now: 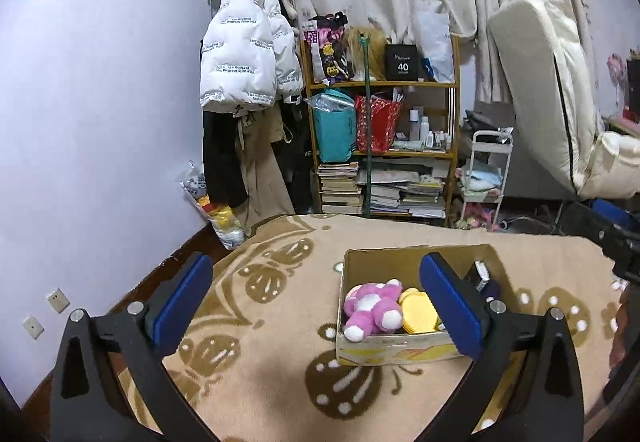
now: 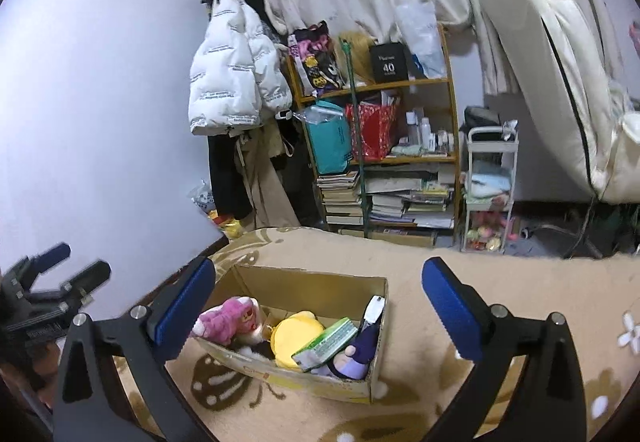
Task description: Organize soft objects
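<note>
now both the left gripper (image 1: 316, 302) and right gripper (image 2: 316, 306) gape empty above the cardboard box (image 2: 360, 388) of plush toys (image 1: 370, 308).

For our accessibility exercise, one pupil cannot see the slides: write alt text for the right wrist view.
An open cardboard box sits on a beige patterned blanket, holding a pink plush toy, a yellow round cushion, a green packet and a purple doll. The right tool stands open and empty in front of it. Behind are a cluttered wooden shelf and a hanging white jacket.
</note>
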Available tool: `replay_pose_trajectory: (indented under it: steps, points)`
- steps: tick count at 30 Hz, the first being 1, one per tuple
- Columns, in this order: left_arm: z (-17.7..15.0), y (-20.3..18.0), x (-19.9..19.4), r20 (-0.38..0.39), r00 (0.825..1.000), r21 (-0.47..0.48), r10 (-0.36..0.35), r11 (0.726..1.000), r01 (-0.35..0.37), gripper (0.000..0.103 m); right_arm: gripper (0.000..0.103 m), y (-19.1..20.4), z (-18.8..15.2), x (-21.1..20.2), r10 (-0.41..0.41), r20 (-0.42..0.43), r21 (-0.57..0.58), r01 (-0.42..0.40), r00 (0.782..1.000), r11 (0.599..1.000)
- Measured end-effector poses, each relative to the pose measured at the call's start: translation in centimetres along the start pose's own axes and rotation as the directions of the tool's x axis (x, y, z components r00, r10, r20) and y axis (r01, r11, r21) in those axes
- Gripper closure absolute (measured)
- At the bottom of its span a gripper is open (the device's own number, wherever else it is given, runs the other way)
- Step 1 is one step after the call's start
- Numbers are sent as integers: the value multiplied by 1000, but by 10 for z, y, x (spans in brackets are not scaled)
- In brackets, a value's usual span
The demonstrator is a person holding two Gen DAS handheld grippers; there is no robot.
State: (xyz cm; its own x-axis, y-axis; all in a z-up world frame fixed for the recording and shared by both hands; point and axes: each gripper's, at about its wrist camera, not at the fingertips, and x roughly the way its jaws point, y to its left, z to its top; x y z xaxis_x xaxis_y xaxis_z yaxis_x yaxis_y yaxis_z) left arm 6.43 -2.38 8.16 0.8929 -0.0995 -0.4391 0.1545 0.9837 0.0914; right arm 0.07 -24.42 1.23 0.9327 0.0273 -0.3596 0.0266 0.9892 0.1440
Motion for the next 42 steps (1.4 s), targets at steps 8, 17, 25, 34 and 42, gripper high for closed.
replay_pose_trajectory:
  steps: [8,17,25,34,42]
  points:
    - [-4,11,-42,40,999,2,33,999,-33,1,0,17,-4,-37,-4,3,-56,4,1000,998]
    - [-33,21,-65,45,998,-15,43,999,-43,1,0,18,-18,-68,-24,35,-50,25,999,998]
    - [-53,16,-58,13,1000,2,28,1000,-28,1,0,11,-42,-68,-58,27,-34,59,998,998]
    - [-67,6,-29,-43,998,66,35,997,-32,1,0,0,-59,-54,-71,8,-27,72,997,997]
    - [-72,-6,-14,-77,996,101,49,994,-41,1,0,-7,-69,-40,-88,-31,-31,87,996,996]
